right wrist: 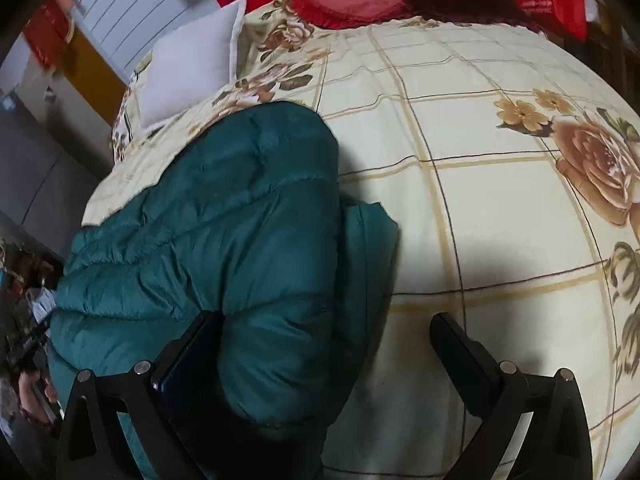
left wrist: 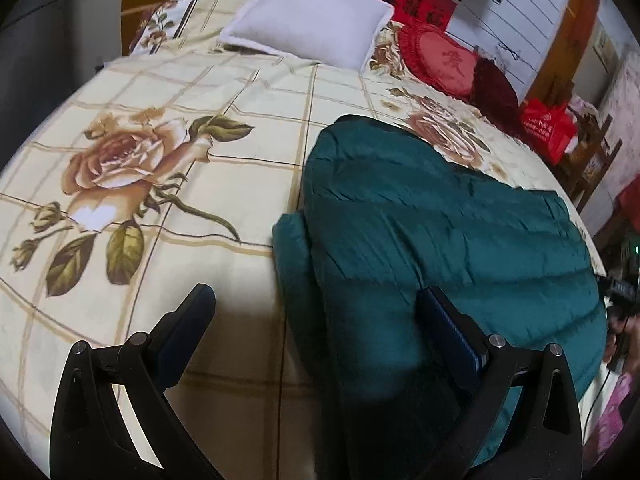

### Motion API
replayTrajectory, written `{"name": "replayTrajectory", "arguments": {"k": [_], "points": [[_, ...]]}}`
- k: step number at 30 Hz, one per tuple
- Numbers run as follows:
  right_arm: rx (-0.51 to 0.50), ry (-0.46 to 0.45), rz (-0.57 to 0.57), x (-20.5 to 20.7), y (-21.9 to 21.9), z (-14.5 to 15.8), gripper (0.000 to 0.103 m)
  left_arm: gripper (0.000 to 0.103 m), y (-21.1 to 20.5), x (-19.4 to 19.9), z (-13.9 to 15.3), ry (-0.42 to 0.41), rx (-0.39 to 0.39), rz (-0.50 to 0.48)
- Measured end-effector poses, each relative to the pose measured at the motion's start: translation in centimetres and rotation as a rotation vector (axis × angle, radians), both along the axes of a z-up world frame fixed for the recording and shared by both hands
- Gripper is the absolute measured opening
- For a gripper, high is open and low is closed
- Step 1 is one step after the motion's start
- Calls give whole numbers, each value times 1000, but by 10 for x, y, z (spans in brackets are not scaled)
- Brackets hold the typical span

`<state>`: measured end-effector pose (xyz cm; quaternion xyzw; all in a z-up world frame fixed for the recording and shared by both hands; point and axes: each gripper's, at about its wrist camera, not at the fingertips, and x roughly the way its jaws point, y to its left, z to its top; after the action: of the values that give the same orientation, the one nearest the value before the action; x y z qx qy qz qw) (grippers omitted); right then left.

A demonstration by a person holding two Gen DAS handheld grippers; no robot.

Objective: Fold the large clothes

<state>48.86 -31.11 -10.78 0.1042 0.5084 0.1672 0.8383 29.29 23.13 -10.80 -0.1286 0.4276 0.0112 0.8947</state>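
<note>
On the bed (left wrist: 160,92), a green jacket (left wrist: 440,232) is seen folded.
Left gripper (left wrist: 316,308) and right gripper (right wrist: 324,332) are held spread, nothing pinched.

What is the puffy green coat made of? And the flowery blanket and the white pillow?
Green coat: probably smooth, slightly shiny nylon-like shell over soft filling; stitched rows puff up between seams.
Flowery blanket: looks like soft matte cloth with printed roses and a grid; which cloth is unclear.
White pillow: plain matte fabric, plump, so likely stuffed.
</note>
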Motion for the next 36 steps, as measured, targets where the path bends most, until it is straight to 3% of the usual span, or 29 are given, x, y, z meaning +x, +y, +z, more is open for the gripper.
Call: {"name": "replayTrajectory", "arguments": {"k": [1,5,8,12,13,14,15,18,19,23,25,27,29,30,32,33,35,36], "points": [[-3,-2,-1,-1,0,-1,103,103,3,5,-4,15,1,2],[-8,15,20,6,3,-2,103,103,21,19,-27,66,-150,-15],[-6,15,63,16,7,-2,103,103,13,23,-28,53,-91,-36],[2,-10,155,26,17,-3,103,102,7,27,-29,36,-76,-55],[5,-22,174,27,20,-3,102,85,5,26,-29,29,-77,-69],[8,-36,188,27,22,-3,95,63,2,23,-26,-9,-149,-131],[21,-49,206,25,23,-3,91,51,0,21,-23,-32,-148,-145],[63,-94,238,19,20,-4,77,41,-20,12,-13,-88,9,-170],[74,-112,244,16,18,-4,74,41,-24,11,-13,-99,39,-168],[54,-161,250,9,22,-2,70,47,-20,14,-15,-101,31,-167],[34,-170,246,8,23,-2,76,62,-17,13,-20,-100,22,-149],[53,-152,232,10,20,-5,80,70,-8,16,-25,-85,-33,-118],[65,-146,237,12,20,-6,82,64,-6,18,-28,-90,-71,-125],[64,-146,241,13,20,-6,81,52,-8,17,-25,-100,-69,-136],[65,-152,251,13,22,-4,71,38,-16,14,-18,-108,-41,-135],[70,-161,254,11,23,-1,62,31,-18,13,-14,-111,-34,-134],[66,-198,255,4,25,8,42,26,-19,10,-5,-118,-30,-119],[63,-217,249,0,25,15,40,24,-18,8,0,-126,-37,-107]]}}
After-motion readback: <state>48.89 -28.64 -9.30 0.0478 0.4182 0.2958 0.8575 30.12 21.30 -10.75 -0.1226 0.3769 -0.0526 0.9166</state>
